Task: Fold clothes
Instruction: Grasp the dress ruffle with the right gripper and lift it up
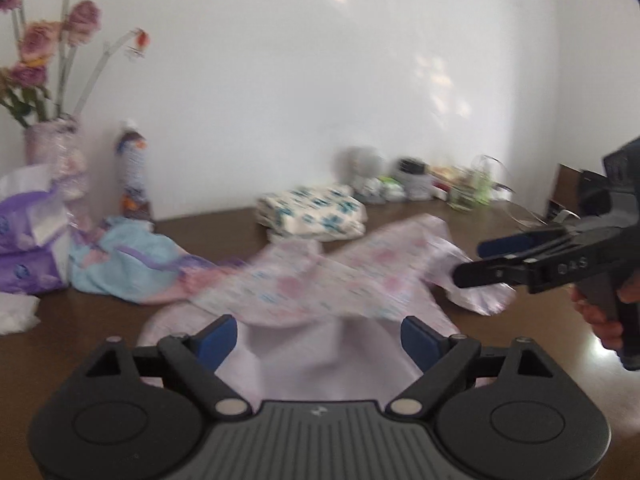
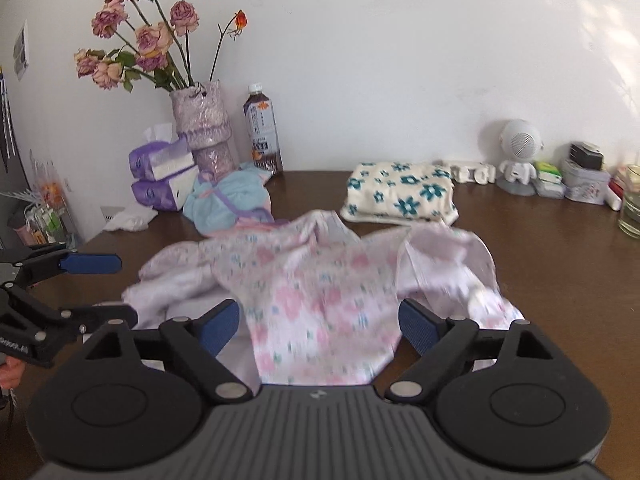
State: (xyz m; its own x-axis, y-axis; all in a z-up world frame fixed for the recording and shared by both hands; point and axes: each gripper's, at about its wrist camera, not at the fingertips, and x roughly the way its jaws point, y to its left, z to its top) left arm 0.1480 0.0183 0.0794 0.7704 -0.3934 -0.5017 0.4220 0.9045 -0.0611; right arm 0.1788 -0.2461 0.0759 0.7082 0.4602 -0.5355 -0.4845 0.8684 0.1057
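With both your left gripper (image 1: 318, 336) and right gripper (image 2: 320, 322) spread open, pinch the limp, light pink floral cotton garment (image 2: 320, 292) by its hem corners near the brown table's (image 2: 560, 272) front edge.

This is a lived-in room of a home, its dark wooden table (image 2: 540, 264) pushed against a plain white wall (image 2: 380, 40). A patterned vase (image 2: 202, 120) of dried, faded roses (image 2: 148, 40) stands at the wall. Just beside the vase on its left lie purple tissue packs (image 2: 160, 172); just right of it stands a bottled drink (image 2: 262, 132). In front of the vase lies a bunched light-blue garment (image 2: 228, 204). Well to the vase's right rest a folded cream cloth with teal flowers (image 2: 400, 192), a small white robot-shaped figure (image 2: 518, 152), tins and a glass.
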